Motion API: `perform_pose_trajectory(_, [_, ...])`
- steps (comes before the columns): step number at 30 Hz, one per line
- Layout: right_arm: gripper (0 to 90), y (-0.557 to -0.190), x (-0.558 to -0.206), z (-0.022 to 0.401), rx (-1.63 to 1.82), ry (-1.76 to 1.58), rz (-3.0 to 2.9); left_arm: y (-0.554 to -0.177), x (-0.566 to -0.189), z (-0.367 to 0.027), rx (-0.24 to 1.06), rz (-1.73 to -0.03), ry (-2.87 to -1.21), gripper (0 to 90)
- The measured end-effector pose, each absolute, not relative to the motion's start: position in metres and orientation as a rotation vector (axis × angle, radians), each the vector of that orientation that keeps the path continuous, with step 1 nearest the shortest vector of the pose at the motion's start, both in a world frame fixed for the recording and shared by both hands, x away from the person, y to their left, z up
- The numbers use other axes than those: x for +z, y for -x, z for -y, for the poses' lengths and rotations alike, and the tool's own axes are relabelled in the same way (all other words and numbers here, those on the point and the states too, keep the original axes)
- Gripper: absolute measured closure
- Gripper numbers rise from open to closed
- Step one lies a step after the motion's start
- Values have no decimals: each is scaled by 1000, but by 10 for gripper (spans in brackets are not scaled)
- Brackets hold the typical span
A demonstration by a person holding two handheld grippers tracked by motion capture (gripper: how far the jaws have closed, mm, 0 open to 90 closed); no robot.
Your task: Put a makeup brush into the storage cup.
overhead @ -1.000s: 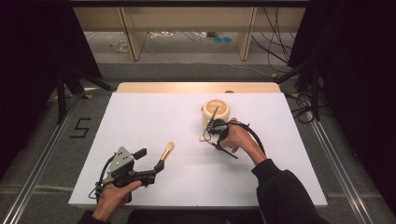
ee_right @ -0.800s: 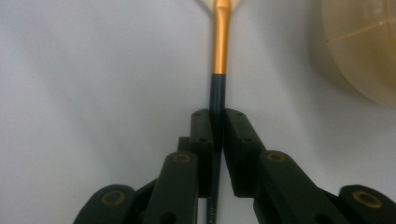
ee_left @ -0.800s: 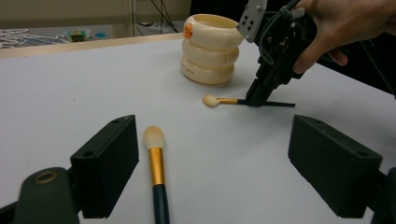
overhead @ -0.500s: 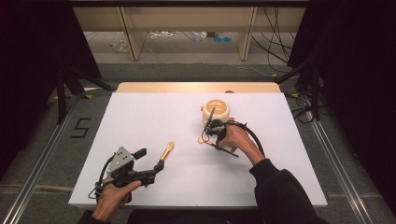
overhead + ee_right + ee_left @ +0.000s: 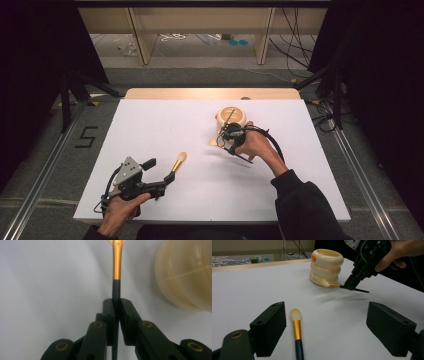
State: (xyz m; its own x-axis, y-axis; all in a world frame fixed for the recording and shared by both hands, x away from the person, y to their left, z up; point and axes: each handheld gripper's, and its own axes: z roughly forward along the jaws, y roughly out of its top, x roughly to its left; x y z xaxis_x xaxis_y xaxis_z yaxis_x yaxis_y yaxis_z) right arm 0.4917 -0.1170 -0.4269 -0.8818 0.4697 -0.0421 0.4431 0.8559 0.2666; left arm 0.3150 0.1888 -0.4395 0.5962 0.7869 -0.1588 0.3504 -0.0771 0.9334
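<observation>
Between the wide-open jaws of the left gripper (image 5: 169,178) a brush (image 5: 296,333) lies flat on the table (image 5: 150,125), its pale tip pointing away from the gripper and its dark handle running back under it. Nothing is gripped here. If these jaws close as they stand, the thin handle could roll or skid on the smooth top instead of seating between the pads, since it lies low and nearer one jaw than the other.

Farther right, the right gripper (image 5: 223,140) is clamped on the dark handle of a second brush (image 5: 329,284), held low over the table with its pale tip just beside the foot of the cream holder (image 5: 326,266). The grip sits well back from the tip, so the brush may pivot between the pads as it is raised. A tilted brush could catch the holder's rim, or push the light holder along the table.

From above, something thin seems to stand in the holder already, but it is too small to name. The first brush's handle end is cut off in the left gripper view. The second brush's tip runs off the top edge of the right gripper view.
</observation>
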Motion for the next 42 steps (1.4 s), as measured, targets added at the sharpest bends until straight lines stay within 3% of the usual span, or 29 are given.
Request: perform_pose_trajectory(42, [830,-498,-370,141,1352,-769,-2514,-316,-439,-190,466,-960,-1669,161])
